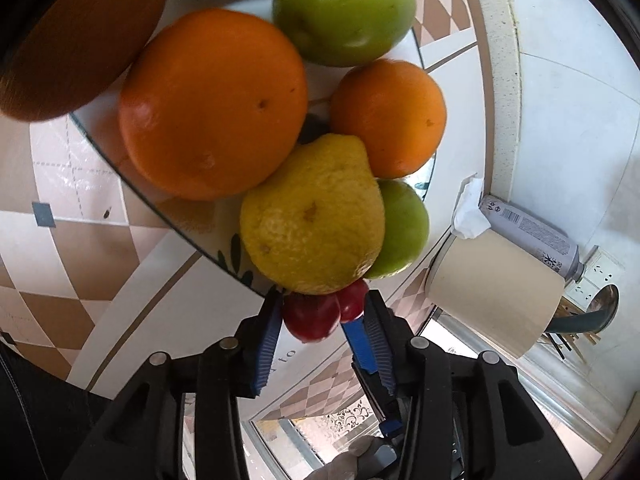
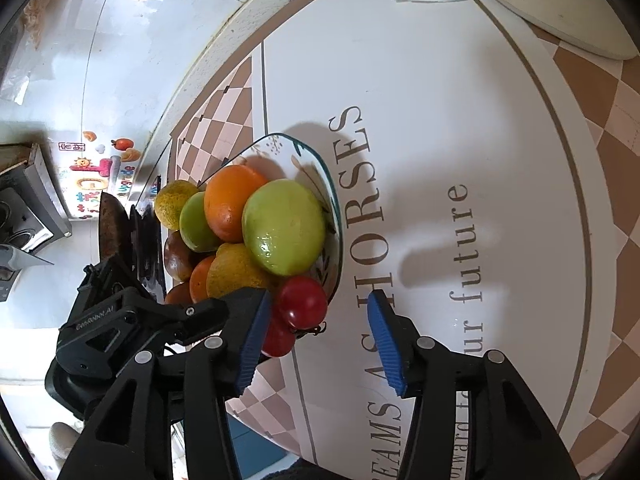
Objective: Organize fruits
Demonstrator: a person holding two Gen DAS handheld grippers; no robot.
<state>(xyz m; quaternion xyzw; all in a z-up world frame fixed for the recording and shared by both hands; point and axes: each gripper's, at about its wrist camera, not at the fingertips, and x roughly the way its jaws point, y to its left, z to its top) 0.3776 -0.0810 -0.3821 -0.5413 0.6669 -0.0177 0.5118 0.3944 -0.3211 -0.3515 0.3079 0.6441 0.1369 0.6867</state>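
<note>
While the plate is heaped with fruit, the scene reads as follows.

Left gripper: its blue ribbed pads sit on either side of two small red fruits at the near rim of the plate; the jaws are narrow and appear to clasp them, though contact on the right pad is hard to confirm.

Right gripper: jaws wide with nothing between the pads; the left pad stands just beside the same red fruits, the right pad well apart over the printed tabletop.

Plate: shallow, glossy white with a dark teal rim and painted leaves, resting on the table.

Contents: a large orange, a smaller orange, a big green apple, a second green apple and a lemon, all piled and touching; the lemon lies just above the red fruits.

Textures: the lemon skin is pitted and dull, the oranges are finely dimpled, and the apples and red fruits are smooth and shiny.

Table: glossy white with brown checks and grey lettering.

Nearby: a cream paper roll and a grey spray can stand to the right of the plate.
</note>
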